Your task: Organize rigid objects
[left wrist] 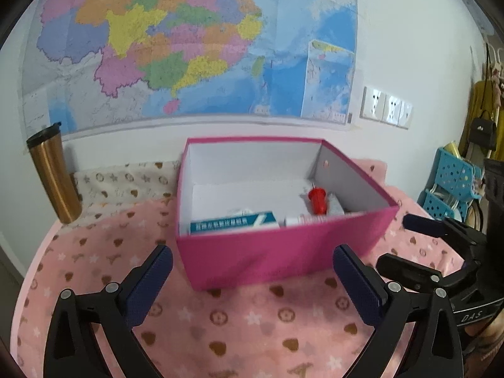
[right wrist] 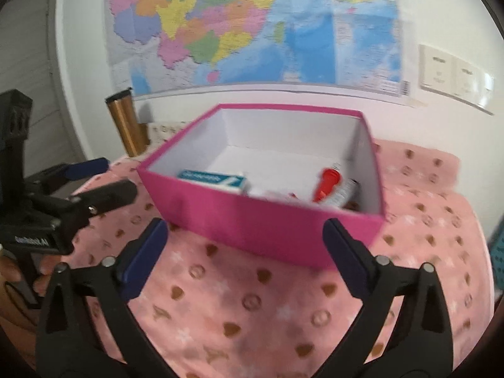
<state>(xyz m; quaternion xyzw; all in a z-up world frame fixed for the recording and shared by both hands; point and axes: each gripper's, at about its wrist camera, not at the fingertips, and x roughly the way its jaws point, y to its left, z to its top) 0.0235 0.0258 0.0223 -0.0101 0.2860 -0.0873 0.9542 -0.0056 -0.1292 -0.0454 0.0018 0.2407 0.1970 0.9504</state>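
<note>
An open pink box [left wrist: 267, 252] with a white inside stands on the pink patterned cloth [left wrist: 236, 318]. In it lie a teal and white carton [left wrist: 233, 222], a red-capped item [left wrist: 317, 200] and small white packages. My left gripper [left wrist: 252, 258] is open and empty, just in front of the box's near wall. In the right wrist view the same box [right wrist: 261, 223] holds the carton [right wrist: 211, 178] and the red item [right wrist: 327, 182]. My right gripper [right wrist: 245, 230] is open and empty, just in front of the box. Each gripper shows in the other's view, the right one [left wrist: 406, 242] and the left one [right wrist: 119, 176].
A gold tumbler [left wrist: 53, 173] with a black lid stands at the back left by the wall. A large map [left wrist: 189, 41] hangs above. Wall sockets [left wrist: 387, 107] are at the right. Blue perforated baskets [left wrist: 450, 182] stand beyond the table's right edge.
</note>
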